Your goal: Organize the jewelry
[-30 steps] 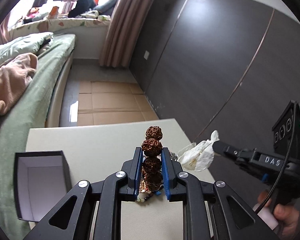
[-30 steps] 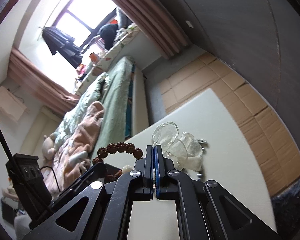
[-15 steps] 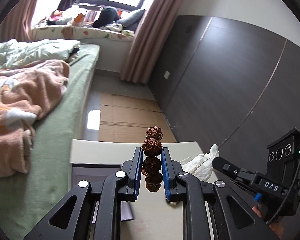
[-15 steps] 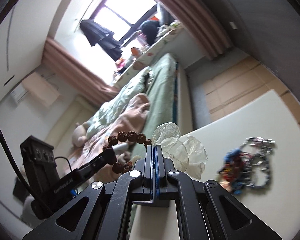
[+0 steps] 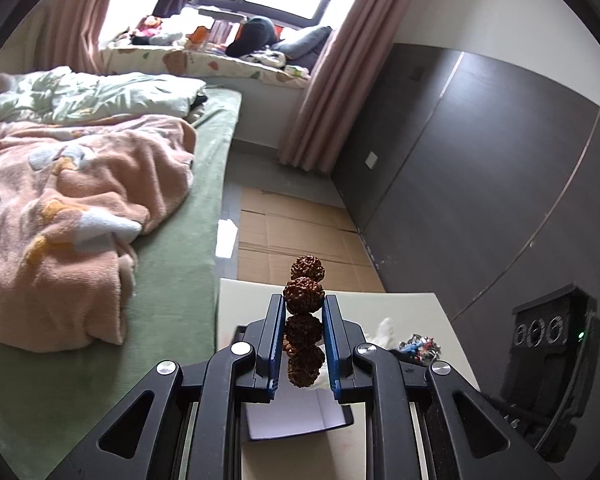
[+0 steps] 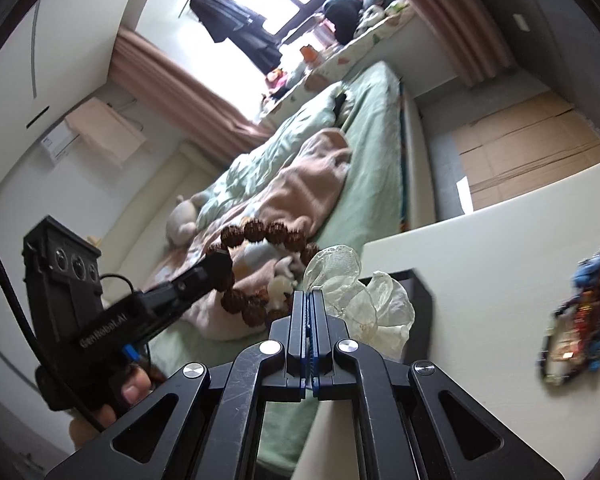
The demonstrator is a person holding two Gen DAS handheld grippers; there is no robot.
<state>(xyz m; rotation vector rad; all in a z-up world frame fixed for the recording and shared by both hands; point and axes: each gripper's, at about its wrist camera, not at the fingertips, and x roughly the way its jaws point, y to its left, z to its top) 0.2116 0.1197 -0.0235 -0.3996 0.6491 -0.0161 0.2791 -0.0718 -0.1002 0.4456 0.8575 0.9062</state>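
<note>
My left gripper [image 5: 303, 304] is shut on a bracelet of knobbly brown beads [image 5: 303, 292], which stands up between the blue pads above the table. In the right wrist view the bracelet [image 6: 260, 236] hangs as a loop from the left gripper [image 6: 220, 260]. My right gripper [image 6: 307, 296] is shut on a crumpled clear plastic bag [image 6: 360, 300], held in the air. A dark box with a pale inside [image 5: 296, 412] lies open under the left fingers. A tangled pile of blue, red and silver jewelry [image 6: 580, 320] lies on the cream table [image 6: 480, 248].
A bed with a green sheet and a pink blanket [image 5: 80, 216] runs along the table's left edge. Cardboard sheets [image 5: 292, 236] cover the floor beyond the table. A dark panelled wall [image 5: 480, 180] stands on the right. The right gripper's body [image 5: 548, 360] is close beside the left one.
Both grippers have swung left across the table, carrying the bracelet and the bag. The box has come under the left fingers. The jewelry pile has come into the right wrist view.
</note>
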